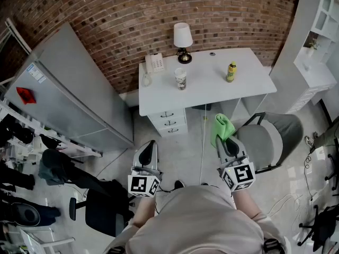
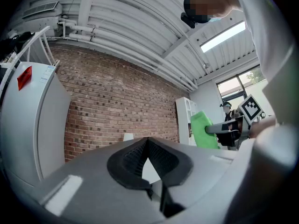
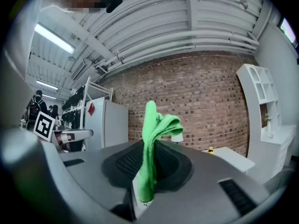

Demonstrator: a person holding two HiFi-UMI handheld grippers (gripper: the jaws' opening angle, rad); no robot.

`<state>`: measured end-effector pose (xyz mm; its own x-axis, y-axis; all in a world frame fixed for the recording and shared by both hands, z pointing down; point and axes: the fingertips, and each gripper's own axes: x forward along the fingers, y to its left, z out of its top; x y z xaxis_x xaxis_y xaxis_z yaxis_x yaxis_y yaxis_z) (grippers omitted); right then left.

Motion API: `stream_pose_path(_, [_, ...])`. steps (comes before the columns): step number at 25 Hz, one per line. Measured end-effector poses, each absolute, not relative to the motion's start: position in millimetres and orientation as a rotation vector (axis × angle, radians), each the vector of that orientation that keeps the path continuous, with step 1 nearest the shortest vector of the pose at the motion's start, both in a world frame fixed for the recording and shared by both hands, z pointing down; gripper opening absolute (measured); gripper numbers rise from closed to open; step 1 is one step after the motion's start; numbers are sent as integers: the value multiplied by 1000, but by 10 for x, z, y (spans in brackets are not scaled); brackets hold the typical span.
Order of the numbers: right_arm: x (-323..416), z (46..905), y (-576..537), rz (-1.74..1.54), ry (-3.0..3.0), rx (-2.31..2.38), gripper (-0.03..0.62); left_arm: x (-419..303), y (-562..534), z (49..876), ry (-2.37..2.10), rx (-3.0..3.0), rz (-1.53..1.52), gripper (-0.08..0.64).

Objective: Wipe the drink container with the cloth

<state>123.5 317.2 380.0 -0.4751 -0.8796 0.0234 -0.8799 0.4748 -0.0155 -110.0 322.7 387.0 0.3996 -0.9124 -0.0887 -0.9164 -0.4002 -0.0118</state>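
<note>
A green cloth (image 1: 222,128) is pinched in my right gripper (image 1: 226,139), which is shut on it well short of the white desk (image 1: 249,87). In the right gripper view the green cloth (image 3: 153,139) stands up from between the jaws. A small yellow drink bottle (image 1: 231,72) stands on the desk's right part; it shows far off as the yellow bottle (image 3: 210,150). A paper cup (image 1: 180,79) stands near the desk's middle. My left gripper (image 1: 148,151) is shut with nothing in it, held level with the right one. The left gripper view shows the cloth (image 2: 204,130) at the right.
A table lamp (image 1: 183,41) and a white phone (image 1: 154,63) stand at the desk's back. A grey chair (image 1: 275,136) is right of my right gripper. A grey fridge (image 1: 69,94) stands left, white shelves (image 1: 320,30) right, and a black chair (image 1: 103,210) near my left.
</note>
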Motion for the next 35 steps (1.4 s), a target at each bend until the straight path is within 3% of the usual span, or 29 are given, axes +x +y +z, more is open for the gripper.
stream_pose_path(35, [1579, 3967, 2727, 64, -2744, 1507, 54, -435, 2964, 3857, 1561, -2575, 96, 9])
